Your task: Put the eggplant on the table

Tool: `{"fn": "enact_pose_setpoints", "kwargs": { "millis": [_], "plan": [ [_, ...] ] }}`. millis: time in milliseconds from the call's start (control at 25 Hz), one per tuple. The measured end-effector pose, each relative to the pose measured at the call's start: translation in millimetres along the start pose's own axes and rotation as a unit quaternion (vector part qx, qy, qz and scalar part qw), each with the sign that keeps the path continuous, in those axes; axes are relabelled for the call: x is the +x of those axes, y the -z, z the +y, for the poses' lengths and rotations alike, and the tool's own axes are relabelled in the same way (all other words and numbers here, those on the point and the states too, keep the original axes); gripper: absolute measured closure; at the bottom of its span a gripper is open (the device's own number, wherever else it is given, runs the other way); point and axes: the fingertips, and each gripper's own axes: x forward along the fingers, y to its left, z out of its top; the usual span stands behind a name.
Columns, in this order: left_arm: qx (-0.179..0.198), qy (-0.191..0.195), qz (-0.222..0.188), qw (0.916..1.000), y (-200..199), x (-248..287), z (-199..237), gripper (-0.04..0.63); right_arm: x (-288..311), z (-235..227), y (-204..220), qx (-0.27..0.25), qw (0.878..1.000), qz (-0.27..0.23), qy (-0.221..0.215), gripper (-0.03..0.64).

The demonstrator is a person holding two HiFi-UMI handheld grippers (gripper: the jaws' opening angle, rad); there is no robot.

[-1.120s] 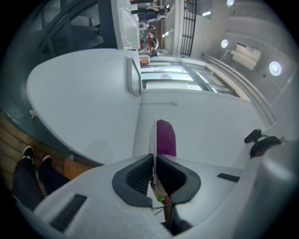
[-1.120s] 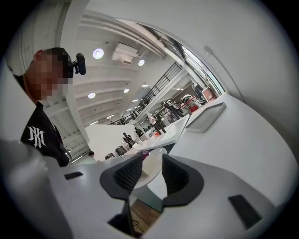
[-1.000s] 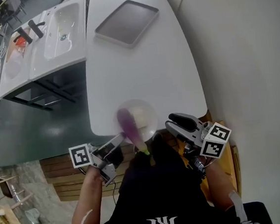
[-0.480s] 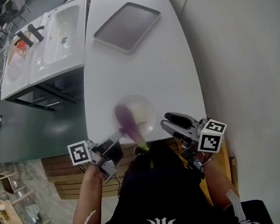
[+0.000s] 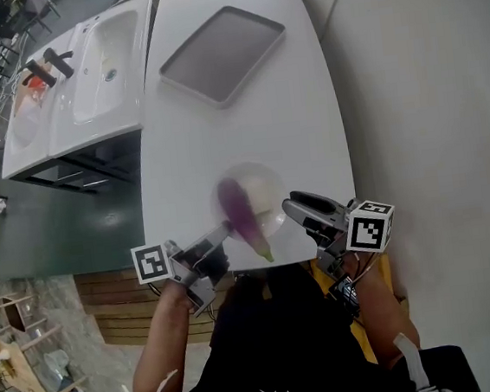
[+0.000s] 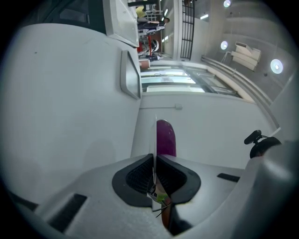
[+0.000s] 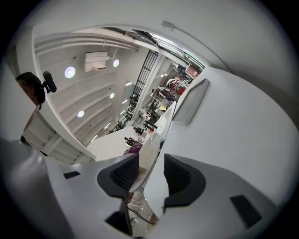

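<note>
While viewed from overhead, at the near end of the white tabletop (image 5: 246, 121): a purple eggplant (image 5: 243, 217) lying slantwise on a clear plate (image 5: 267, 182), green stem end pointing past the near edge toward the person's black shirt (image 5: 278, 344). Not possible to tell whether the plate rests on the tabletop or hangs just above it.

Clamped on the plate's left rim: the left gripper (image 5: 222, 230), jaws pressed together on the thin clear edge. Shown head-on in the left gripper view (image 6: 154, 158), with the eggplant's rounded end (image 6: 165, 137) rising just beyond the pinched rim.

At the plate's right rim: the right gripper (image 5: 289, 205), jaws spread wide after just having been opening. Shown in the right gripper view (image 7: 152, 168) with the rim standing between the pads, nearer one than the other, not squeezed. Behind that rim, a sliver of purple (image 7: 134, 148).

Farther up the tabletop, well apart from the plate: a grey rectangular tray (image 5: 221, 54), set at a slant.

Left of the tabletop: a white sink unit (image 5: 108, 53) above a dark green floor (image 5: 64, 210). Right of it: a plain pale wall (image 5: 425, 85).
</note>
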Motion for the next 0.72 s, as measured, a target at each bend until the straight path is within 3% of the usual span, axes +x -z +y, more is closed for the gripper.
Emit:
{"fn": "enact_pose_setpoints", "kwargs": {
  "millis": [720],
  "plan": [
    [-0.013,-0.034,-0.001,0.9993,-53.4,57.8,46.8,0.577,37.1,-83.1,-45.6,0.053,0.998,0.026,0.023,0.575]
  ]
}}
